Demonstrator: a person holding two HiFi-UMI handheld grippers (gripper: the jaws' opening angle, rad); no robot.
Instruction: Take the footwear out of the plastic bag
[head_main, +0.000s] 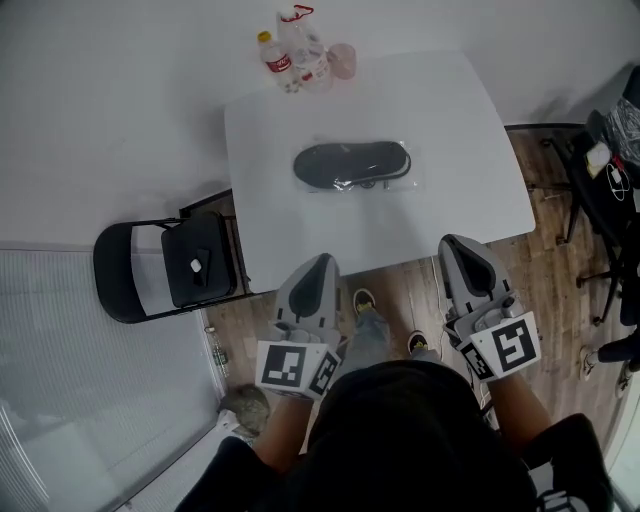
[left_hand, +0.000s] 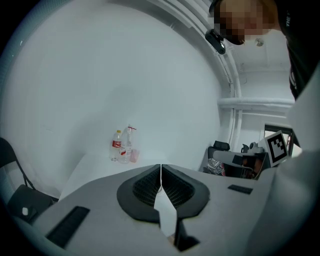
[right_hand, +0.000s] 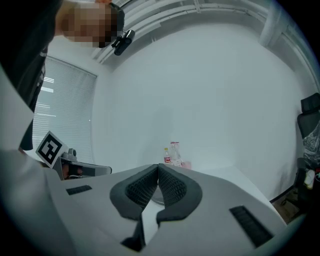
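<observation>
In the head view you hold both claws low in front of your body, off the near edge of the white rectangular desk (head_main: 460, 140) and above the wooden plank floor (head_main: 400, 290), with their tips aimed at the desk. The left claw (head_main: 320, 265) and the right claw (head_main: 458, 245) are both closed with nothing in them. The clear plastic bag (head_main: 412, 178) lies flat near the middle of the desk with the black footwear (head_main: 350, 163) sealed inside, well apart from either claw. White desktop runs open from the bag to the near edge. A cluster of clear plastic bottles (head_main: 295, 55) and a pink cup (head_main: 342, 60) sit at the far left corner. A black folding chair (head_main: 165, 268) stands just beside the desk's near left corner. Dark furniture (head_main: 610, 170) crowds the right side.

In the left gripper view, your left claw (left_hand: 161, 170) has its ribbed pads pressed together on nothing. The bottles (left_hand: 122, 146) stand far ahead against the wall.

In the right gripper view, your right claw (right_hand: 158, 172) is likewise closed and empty, level with the desk and pointing toward the bottles (right_hand: 171, 155).
</observation>
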